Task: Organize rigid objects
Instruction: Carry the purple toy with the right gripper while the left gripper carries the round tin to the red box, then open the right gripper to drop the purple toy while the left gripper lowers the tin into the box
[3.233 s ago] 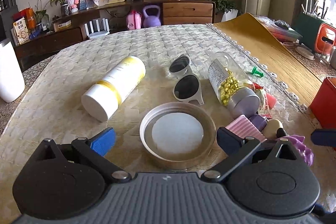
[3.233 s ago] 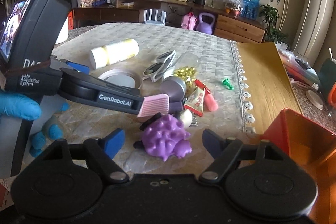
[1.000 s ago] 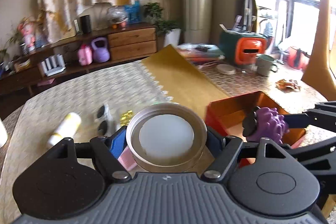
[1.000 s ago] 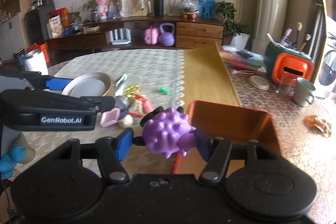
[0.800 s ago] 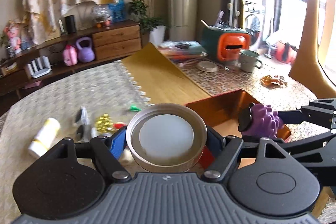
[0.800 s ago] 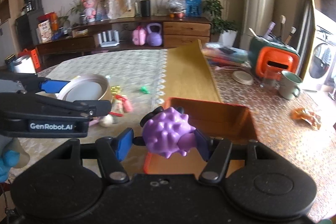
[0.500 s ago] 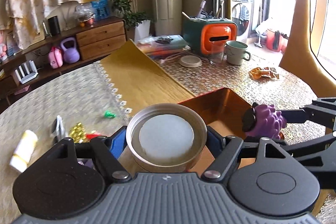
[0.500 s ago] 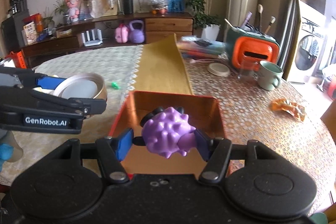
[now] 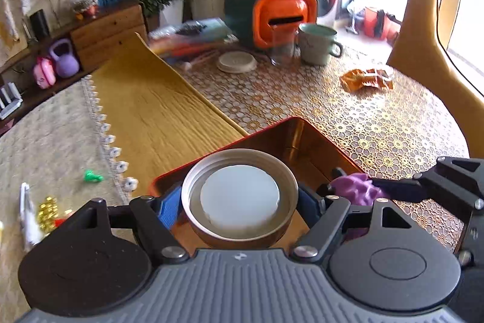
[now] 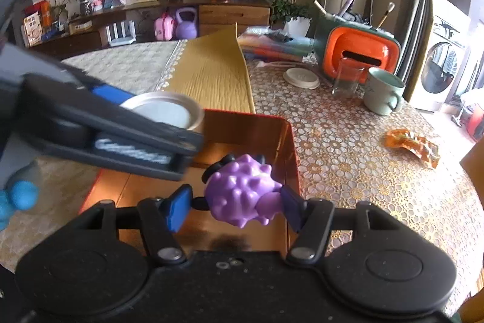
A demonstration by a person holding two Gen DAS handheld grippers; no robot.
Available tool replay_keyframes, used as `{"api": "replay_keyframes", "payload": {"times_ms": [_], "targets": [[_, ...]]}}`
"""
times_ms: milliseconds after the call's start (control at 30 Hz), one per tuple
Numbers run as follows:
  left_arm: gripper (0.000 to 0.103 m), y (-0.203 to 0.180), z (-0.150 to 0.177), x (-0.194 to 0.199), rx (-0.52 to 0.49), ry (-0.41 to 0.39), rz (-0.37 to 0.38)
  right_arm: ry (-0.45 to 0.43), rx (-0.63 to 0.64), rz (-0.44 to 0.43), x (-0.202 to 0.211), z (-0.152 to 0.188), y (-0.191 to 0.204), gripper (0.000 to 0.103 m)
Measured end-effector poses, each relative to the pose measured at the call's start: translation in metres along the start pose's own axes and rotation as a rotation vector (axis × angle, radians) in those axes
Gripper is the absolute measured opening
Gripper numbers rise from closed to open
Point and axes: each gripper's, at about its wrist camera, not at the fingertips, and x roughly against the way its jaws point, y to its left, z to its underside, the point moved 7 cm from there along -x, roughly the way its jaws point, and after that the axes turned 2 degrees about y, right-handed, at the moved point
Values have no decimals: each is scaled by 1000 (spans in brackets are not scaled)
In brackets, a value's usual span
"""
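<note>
My left gripper (image 9: 239, 203) is shut on a round metal lid (image 9: 239, 196) with a white inside, held over the near left part of the orange box (image 9: 305, 138). The lid also shows in the right wrist view (image 10: 165, 111). My right gripper (image 10: 234, 205) is shut on a purple spiky toy (image 10: 242, 191), held over the inside of the orange box (image 10: 290, 147). The toy also shows in the left wrist view (image 9: 357, 188), at the box's right side. The two grippers are close together over the box.
A green mug (image 10: 382, 91), a glass (image 10: 345, 77), an orange-and-green holder (image 10: 357, 50), a small dish (image 10: 301, 77) and an orange wrapper (image 10: 411, 144) lie beyond the box. Left on the cloth are a green piece (image 9: 92, 176), gold items (image 9: 48, 211) and sunglasses (image 9: 27, 214).
Both grippers have moved right and down, from the cloth-covered table side to over the orange box, each still holding its object. The left gripper now crosses close in front of the right one.
</note>
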Motion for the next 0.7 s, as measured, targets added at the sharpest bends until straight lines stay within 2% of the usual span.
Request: {"api": "replay_keyframes", "payload": {"times_ms": [300, 433, 567, 700], "targets": [[77, -2, -5, -46, 14, 99, 32, 50, 37, -5, -25, 2, 3, 62], [77, -3, -1, -58, 15, 135, 33, 61, 48, 9, -31, 1, 4, 53], [77, 3, 4, -68, 66, 190, 45, 67, 55, 11, -32, 1, 5, 54], [78, 4, 6, -71, 35, 188, 19, 64, 47, 3, -28, 3, 6, 55]]}}
